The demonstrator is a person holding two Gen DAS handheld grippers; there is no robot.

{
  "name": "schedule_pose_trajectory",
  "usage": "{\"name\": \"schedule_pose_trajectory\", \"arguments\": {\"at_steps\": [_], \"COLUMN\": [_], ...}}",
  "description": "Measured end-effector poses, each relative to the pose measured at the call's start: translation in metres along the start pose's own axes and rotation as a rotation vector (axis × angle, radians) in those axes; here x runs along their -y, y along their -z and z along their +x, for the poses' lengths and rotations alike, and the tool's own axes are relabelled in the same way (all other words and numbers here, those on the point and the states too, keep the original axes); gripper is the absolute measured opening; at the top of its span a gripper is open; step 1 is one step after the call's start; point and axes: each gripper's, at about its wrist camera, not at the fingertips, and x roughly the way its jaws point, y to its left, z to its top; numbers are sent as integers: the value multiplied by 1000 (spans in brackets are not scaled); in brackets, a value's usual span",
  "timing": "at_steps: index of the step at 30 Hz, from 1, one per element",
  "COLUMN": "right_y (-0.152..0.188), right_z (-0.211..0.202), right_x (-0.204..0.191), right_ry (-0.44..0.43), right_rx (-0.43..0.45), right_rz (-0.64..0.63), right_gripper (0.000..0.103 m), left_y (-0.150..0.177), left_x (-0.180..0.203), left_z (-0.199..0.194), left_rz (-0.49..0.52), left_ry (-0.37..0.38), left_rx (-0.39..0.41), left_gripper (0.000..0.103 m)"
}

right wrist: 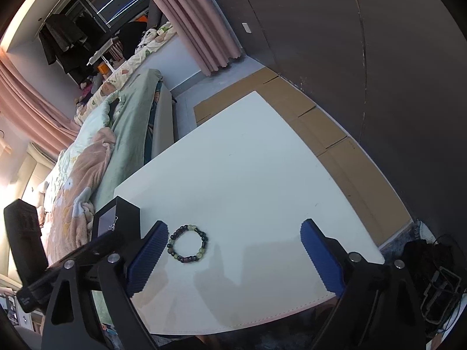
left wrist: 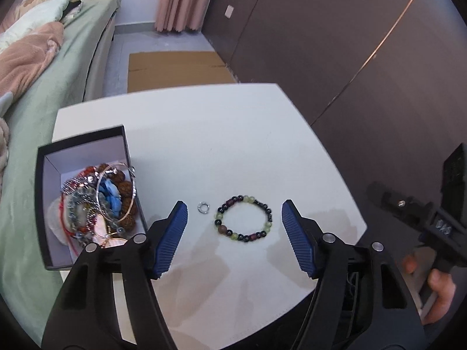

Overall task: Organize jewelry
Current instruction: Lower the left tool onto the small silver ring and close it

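A beaded bracelet of dark, green and maroon beads lies flat on the white table, with a small silver ring just to its left. My left gripper is open; in its view the bracelet lies between the blue fingers and neither pad touches it. An open black box at the left holds a pile of bracelets and bangles. In the right wrist view my right gripper is open and empty, and the bracelet lies beside its left finger, near the box.
A bed with green sheet and blankets borders the table's left side. Flattened cardboard covers the floor beyond it, against a dark wardrobe. A hand holds the right gripper's handle off the table's right edge. Cables and a wire object lie on the floor.
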Motion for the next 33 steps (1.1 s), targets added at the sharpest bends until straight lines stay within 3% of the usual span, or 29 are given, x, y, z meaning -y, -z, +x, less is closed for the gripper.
{"name": "schedule_pose_trajectory", "arguments": {"at_steps": [3,6,12,24,33], "right_y": [-3,-6,-12,-16,-17], "right_z": [1,1,-5,-18,-24], "right_x": [4,7,13,27,34], "right_ry": [2,0,-8,-32,-36], "right_rx": [-7,-8,4,22,30], "right_rz": [7,10,14,36,41], "right_gripper": [87,86,86,86,86], "left_y": [1,2,2,2,5], "left_x": [1,5,10,15,19], "left_z": [12,24,47,74,80], "left_rz": [-2,15,20,22,40], "left_ry": [-12,-46,-170,-329,-374], "left_rx": [-34,-63,-77,-74,-74], "left_gripper": [49,44,27,24,23]}}
